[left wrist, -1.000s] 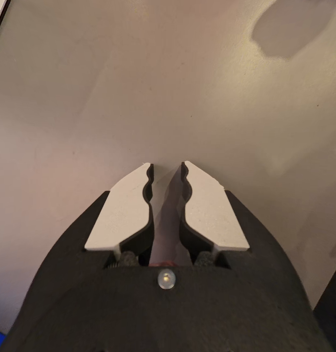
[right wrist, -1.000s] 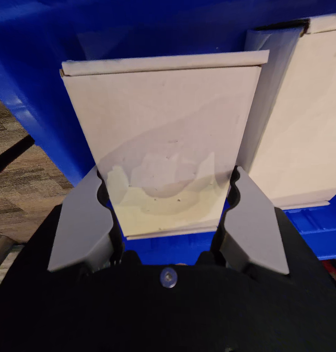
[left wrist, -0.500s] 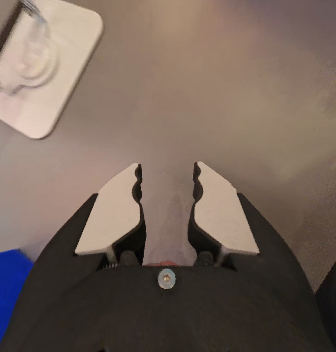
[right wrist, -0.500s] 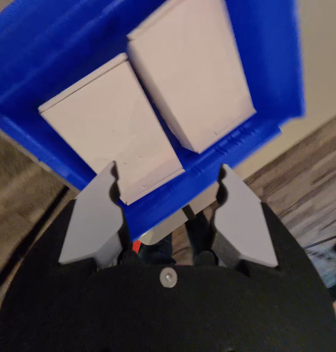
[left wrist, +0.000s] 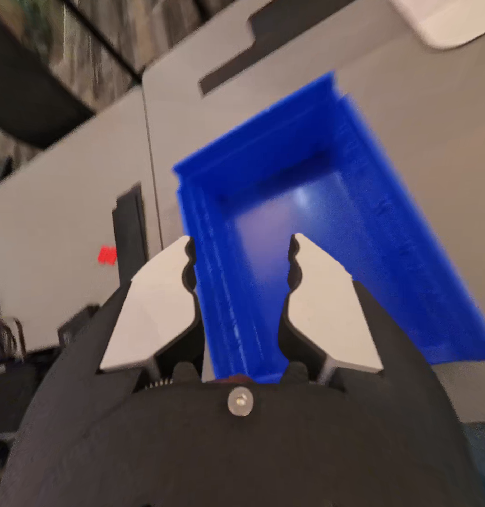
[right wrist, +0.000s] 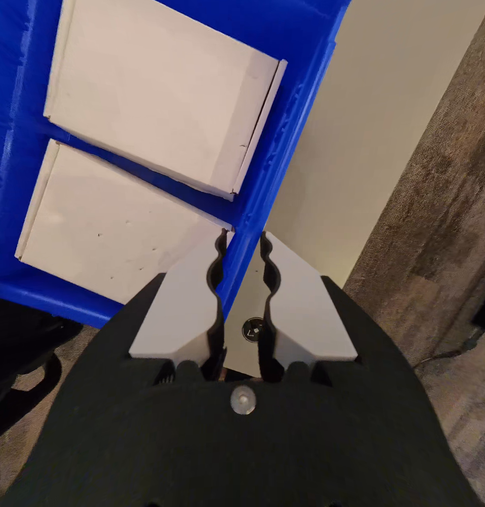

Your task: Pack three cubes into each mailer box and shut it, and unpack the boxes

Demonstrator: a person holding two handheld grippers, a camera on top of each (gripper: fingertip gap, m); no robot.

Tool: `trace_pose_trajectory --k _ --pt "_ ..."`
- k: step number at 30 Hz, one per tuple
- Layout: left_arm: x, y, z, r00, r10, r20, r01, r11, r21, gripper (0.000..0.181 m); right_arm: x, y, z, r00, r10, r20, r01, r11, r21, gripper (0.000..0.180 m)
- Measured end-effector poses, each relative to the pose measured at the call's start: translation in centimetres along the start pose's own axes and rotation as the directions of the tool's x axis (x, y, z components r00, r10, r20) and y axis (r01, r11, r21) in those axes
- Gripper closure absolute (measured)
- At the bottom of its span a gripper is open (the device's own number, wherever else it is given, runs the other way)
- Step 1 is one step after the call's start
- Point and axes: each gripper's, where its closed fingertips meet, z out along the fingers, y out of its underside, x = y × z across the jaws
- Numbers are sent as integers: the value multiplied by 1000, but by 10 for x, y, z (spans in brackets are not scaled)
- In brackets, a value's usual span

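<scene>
In the right wrist view two closed white mailer boxes, one farther [right wrist: 159, 101] and one nearer [right wrist: 112, 233], lie side by side in a blue bin [right wrist: 296, 131]. My right gripper [right wrist: 243, 232] hovers over the bin's right rim near the nearer box's corner; its jaws are almost together with nothing between them. In the left wrist view my left gripper [left wrist: 241, 238] is open and empty over the near end of a second blue bin [left wrist: 386, 219], which looks empty. No cubes can be made out; a small red thing [left wrist: 107, 255] lies on the table to the left, blurred.
Both bins stand on a grey table [left wrist: 71, 219] with dark cut-outs [left wrist: 128, 227]. A white rounded slab [left wrist: 441, 22] lies at the far right. The table edge and brown carpet [right wrist: 428, 205] are right of the bin with the boxes. A black round mark [right wrist: 252, 330] is on the table.
My right gripper let go of a mailer box in the bin, pulled back, swung right and narrowed. My left gripper opened wider and swung from bare table to the empty blue bin.
</scene>
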Motion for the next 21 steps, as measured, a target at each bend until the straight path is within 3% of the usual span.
trace_pose_trajectory --k 4,6,9,12,14,17,21 --pt "-40 62 6 991 -135 0 134 983 -126 106 -3 -5 12 996 64 58 -65 998 24 147" --pt "-41 85 12 987 -156 -44 144 970 -196 111 -9 -10 19 990 93 103 -97 995 37 136" --pt "-37 110 28 978 -181 -107 142 944 -299 116 -7 -2 30 993 96 62 -94 995 -33 144" --pt "-33 129 42 971 -188 -149 120 918 -379 114 -6 -4 31 992 112 59 -110 993 -32 151" --pt "-29 138 51 958 -220 -184 128 903 -411 113 2 -2 33 995 98 5 -97 994 -41 166" --pt "-14 150 60 934 -246 -258 101 876 -471 117 7 -3 38 997 80 -14 -81 996 -31 170" --pt "2 157 64 903 -257 -344 52 861 -505 166 -5 8 59 993 81 87 -73 993 -90 164"
